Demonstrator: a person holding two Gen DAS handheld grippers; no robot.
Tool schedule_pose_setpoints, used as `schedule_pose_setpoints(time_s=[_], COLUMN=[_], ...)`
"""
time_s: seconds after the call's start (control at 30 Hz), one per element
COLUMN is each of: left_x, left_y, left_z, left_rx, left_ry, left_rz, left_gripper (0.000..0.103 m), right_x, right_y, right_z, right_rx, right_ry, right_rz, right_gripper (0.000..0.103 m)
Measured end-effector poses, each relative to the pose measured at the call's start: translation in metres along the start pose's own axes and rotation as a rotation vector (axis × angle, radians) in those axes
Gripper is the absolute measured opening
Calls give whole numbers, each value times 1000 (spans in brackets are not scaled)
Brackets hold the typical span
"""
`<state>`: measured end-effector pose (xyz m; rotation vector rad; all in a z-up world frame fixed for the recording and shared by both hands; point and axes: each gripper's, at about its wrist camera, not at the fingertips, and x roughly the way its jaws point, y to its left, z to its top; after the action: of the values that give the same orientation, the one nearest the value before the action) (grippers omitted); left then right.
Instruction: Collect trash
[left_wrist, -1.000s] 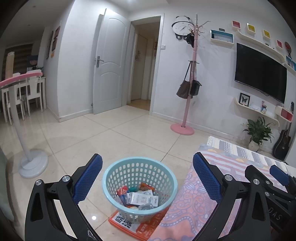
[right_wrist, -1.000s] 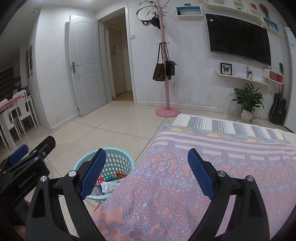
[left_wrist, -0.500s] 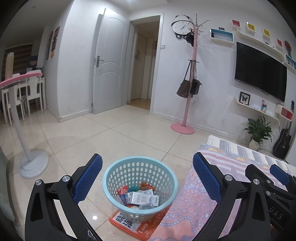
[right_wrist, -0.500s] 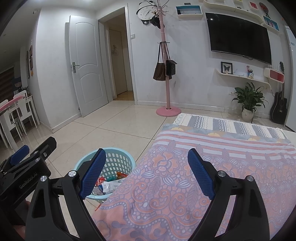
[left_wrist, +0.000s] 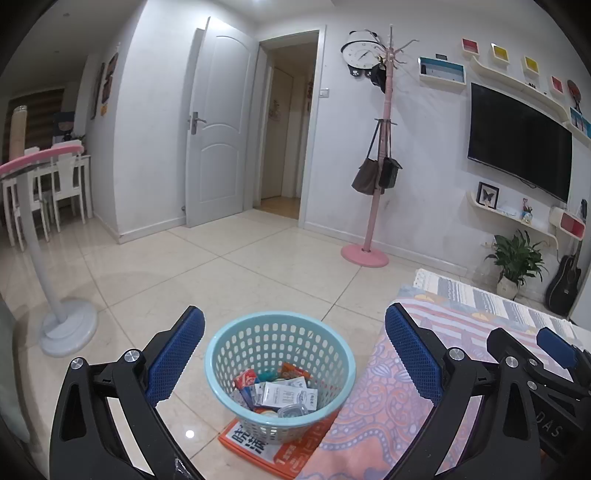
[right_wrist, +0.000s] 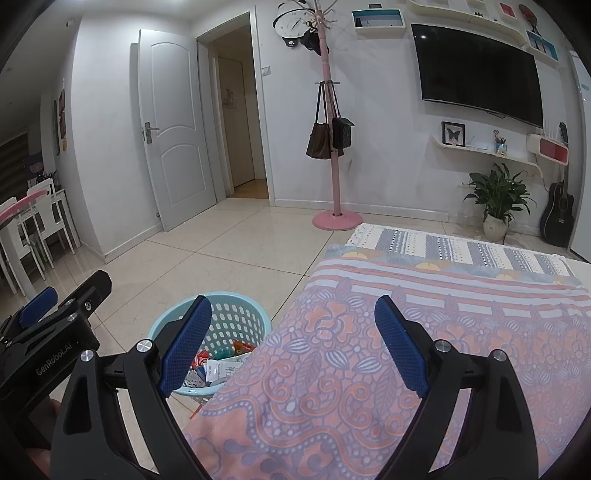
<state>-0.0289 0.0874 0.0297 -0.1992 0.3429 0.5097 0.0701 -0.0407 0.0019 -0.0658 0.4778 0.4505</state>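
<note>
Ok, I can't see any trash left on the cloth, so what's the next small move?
Probably pull both back: the left gripper and right gripper are open, holding nothing; wrappers lie in the basket, and the tablecloth shows none.

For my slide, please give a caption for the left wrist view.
Open left gripper above light-blue basket holding packaging trash.

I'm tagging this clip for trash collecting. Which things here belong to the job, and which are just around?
Job: basket; wrappers in it; left gripper and right gripper, both open and empty.

Around: magazine under the basket, cloth, coat rack, TV, plant, guitar.
</note>
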Motion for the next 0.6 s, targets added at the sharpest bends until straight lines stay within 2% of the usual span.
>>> schedule_pose_setpoints(time_s=[0.6], left_x=[2], left_y=[1], left_z=[1], left_rx=[2], left_ry=[7], left_rz=[-2], left_gripper=[95], right_x=[4], right_y=[0], right_z=[-2], right_rx=[2], right_ry=[5], right_rz=[5], right_gripper=[86])
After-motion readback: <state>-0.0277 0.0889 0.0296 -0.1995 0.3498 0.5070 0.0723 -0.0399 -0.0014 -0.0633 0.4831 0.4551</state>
